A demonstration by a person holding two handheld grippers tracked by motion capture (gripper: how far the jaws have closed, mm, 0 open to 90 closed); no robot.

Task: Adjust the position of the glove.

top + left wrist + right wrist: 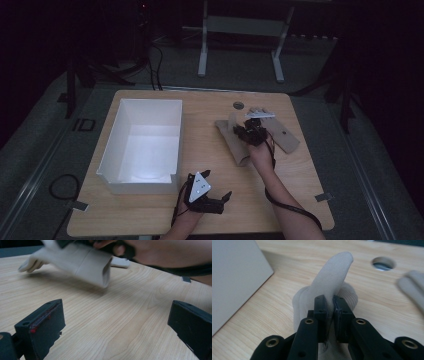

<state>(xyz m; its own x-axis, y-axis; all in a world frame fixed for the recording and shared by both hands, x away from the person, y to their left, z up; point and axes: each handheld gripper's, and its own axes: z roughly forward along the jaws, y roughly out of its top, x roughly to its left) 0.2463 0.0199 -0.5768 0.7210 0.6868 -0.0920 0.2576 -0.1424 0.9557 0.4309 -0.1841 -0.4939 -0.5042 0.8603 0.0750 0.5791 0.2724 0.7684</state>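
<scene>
- One wooden table point(150, 210), pale grain, with one round cable hole point(238, 105) near its far edge
- One white box point(145, 145), open-topped and rectangular, on the table's left half; nothing can be seen inside it
- Two beige gloves to the right of the box: one glove point(235, 142) nearer the box, the second glove point(282, 135) lying flat beyond it, farther from the box, fingers toward the cable hole
- Two handheld grippers, one in each of the person's hands
- Right gripper point(330, 305): in the right gripper view its two black jaws are closed together on a fold of the nearer glove, pinching the cloth so that one rounded finger of it stands up above the jaws; the high view places this gripper point(254, 134) right of the box, over the gloves
- Left gripper point(212, 197): near the box's front right corner, close to the table's near edge; in the left gripper view its jaws stand wide apart with bare table between them, gripping nothing
- In the left gripper view the nearer glove point(82, 262) looks raised at its open cuff, blurred, with a hand point(155, 252) above it
- Two small grey tabs at the table's near corners, one on the box side point(79, 204), one opposite point(323, 197)
- No readable brand or label on the box, gloves or grippers; faint markings on the floor left of the box are too dim to read with confidence
</scene>
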